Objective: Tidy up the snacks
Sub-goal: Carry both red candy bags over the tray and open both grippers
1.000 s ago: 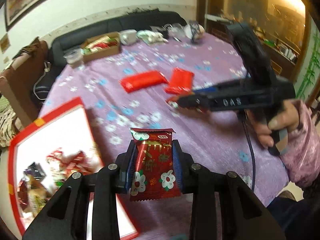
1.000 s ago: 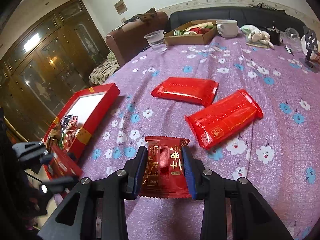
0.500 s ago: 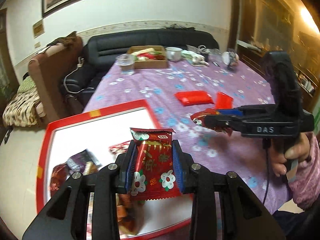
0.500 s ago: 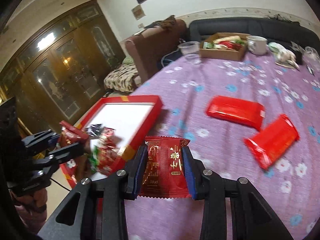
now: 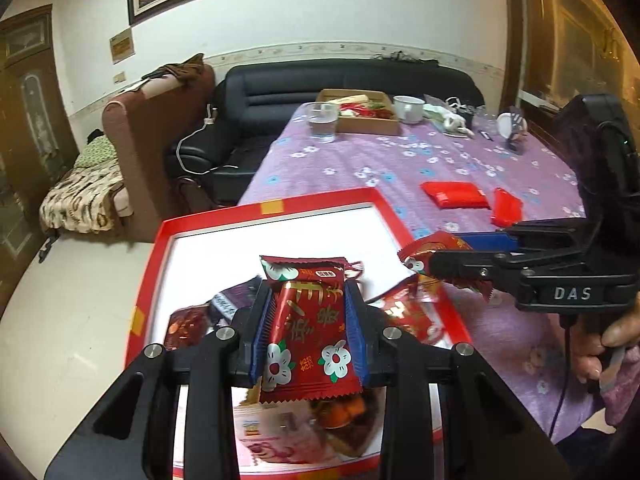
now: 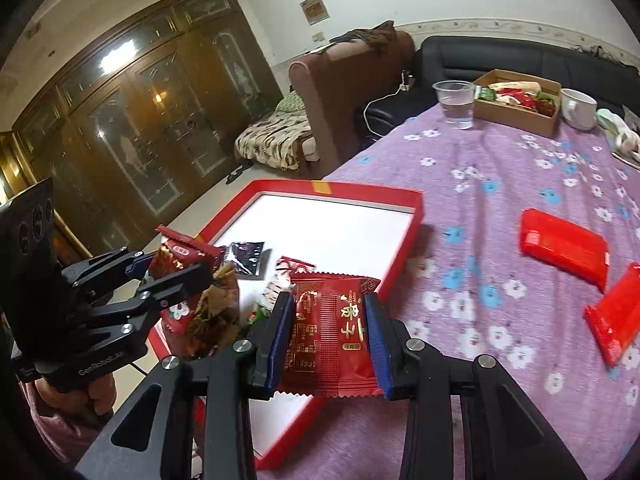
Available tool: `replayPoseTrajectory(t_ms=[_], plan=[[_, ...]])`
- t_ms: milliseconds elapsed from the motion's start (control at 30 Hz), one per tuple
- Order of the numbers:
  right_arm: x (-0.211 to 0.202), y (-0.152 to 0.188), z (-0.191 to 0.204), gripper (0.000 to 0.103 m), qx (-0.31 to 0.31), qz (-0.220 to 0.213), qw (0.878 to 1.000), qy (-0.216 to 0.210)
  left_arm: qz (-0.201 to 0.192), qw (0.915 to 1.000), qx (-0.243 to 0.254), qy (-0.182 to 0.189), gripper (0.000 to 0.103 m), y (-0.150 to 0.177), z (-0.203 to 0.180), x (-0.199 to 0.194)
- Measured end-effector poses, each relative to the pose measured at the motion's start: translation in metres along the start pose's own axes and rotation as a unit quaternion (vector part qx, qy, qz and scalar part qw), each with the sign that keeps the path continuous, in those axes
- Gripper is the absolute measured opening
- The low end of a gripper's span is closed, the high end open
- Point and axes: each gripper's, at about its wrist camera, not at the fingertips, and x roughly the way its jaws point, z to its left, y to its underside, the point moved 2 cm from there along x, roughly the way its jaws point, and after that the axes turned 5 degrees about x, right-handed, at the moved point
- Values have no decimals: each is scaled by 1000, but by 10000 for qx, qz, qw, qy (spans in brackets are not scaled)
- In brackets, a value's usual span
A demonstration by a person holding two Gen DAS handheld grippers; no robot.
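Now your table wears a purple cloth with white and blue flowers, and the shallow red cardboard box with a white floor sits at its near corner, overhanging the edge. Beyond the box stand a black leather sofa and a brown armchair; dark glass-fronted cabinets fill the wall past it.

Your left tool pinches a dark red flower-printed snack packet above the box, long axis upright, top seam pointing away from you. Your right tool pinches a red gold-lettered snack packet over the box's table-side rim, also standing upright.

Inside the box lies a heap of small wrapped snacks; the tools hide most of it and the nearest wrappers are blurred. Two flat bright red packs lie on the cloth to the right of the box, the nearer one cut off by the frame edge.
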Motion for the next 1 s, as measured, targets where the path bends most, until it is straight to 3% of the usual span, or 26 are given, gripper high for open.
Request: replayPoseTrajectory(t_ms=[500, 1000], plan=[[23, -2, 25, 36, -211, 125, 9997, -48, 100, 9988, 46, -484, 31, 6, 11, 9], [38, -5, 31, 36, -208, 209, 9995, -115, 186, 9984, 64, -528, 31, 8, 16, 14]])
